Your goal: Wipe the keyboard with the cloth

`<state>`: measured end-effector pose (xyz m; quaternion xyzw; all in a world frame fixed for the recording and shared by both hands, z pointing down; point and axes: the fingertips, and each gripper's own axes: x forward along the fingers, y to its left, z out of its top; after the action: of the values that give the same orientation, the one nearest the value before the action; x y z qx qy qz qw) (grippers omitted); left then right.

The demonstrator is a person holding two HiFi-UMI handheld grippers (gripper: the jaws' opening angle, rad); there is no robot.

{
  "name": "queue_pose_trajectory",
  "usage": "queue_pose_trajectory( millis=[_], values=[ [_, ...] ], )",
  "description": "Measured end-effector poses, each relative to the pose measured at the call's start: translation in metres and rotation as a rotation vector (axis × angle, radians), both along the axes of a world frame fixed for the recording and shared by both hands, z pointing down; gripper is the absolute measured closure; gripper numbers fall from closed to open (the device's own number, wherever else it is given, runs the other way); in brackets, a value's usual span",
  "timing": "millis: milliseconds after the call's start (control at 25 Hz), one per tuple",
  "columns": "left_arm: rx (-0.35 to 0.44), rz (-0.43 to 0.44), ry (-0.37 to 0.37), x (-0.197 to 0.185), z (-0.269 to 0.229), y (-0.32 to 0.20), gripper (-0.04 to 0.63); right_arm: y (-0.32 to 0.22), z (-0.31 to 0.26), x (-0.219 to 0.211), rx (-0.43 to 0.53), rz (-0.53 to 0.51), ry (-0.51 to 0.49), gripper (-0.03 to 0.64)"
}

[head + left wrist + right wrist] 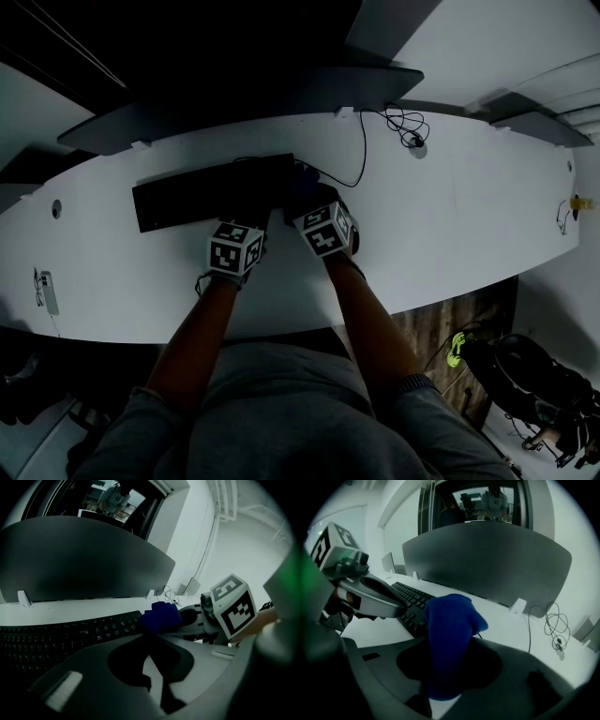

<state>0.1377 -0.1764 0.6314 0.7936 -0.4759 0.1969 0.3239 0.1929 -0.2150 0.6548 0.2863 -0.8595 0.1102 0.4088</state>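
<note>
1. So, the only container-type thing is a dark bag [536, 373] on the floor, near right of the desk [441, 216]. I can't tell what's in it.
2. The desk is long, white and curved. A black keyboard [202, 194] lies across its middle, with dark grey divider panels [497, 564] standing along the far edge behind it.
3. A thin black cable [362, 150] runs from the keyboard's right end toward the far edge and ends in a loose coil [555, 625] on the desk, well right of the keyboard.
4. There's also a small grey device [49, 292] way out on the left edge of the desk, and something small and yellow [581, 202] at the far right end. Both are well apart from the keyboard.
5. The right tool [445, 667] is clamped on the blue cloth [449, 634]. The cloth is bunched up and pokes out past the jaws.
6. The cloth sits at the keyboard's right end. In the left gripper view it looks like it's resting on the last keys, but I can't be sure it's touching.
7. The left tool [151, 665] has its jaws together with nothing between them. It's at the keyboard's near edge, just left of the right tool, and the cloth is just beyond and to the right of its tips.
8. Nothing stands between the cloth and the keys.
</note>
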Motion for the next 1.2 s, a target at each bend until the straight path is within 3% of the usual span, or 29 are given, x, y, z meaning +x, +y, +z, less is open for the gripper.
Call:
queue_pose_trajectory(
  millis=[320, 560, 720, 1040, 1200],
  values=[
    [0.123, -0.010, 0.007, -0.021, -0.054, 0.019, 0.588, 0.027, -0.077, -0.005, 0.042, -0.007, -0.270, 0.457],
    [0.229, -0.020, 0.031, -0.059, -0.112, 0.062, 0.588, 0.083, -0.136, -0.037, 0.129, -0.100, -0.380, 0.457],
    [0.292, -0.009, 0.037, -0.088, -0.149, 0.095, 0.588, 0.114, -0.183, -0.063, 0.167, -0.082, -0.497, 0.457],
    [0.496, 0.050, 0.023, -0.126, -0.241, 0.140, 0.588, 0.162, -0.279, -0.107, 0.317, -0.090, -0.581, 0.457],
    [0.558, 0.070, 0.030, -0.140, -0.276, 0.164, 0.588, 0.187, -0.313, -0.124, 0.405, -0.112, -0.593, 0.457]
  ],
)
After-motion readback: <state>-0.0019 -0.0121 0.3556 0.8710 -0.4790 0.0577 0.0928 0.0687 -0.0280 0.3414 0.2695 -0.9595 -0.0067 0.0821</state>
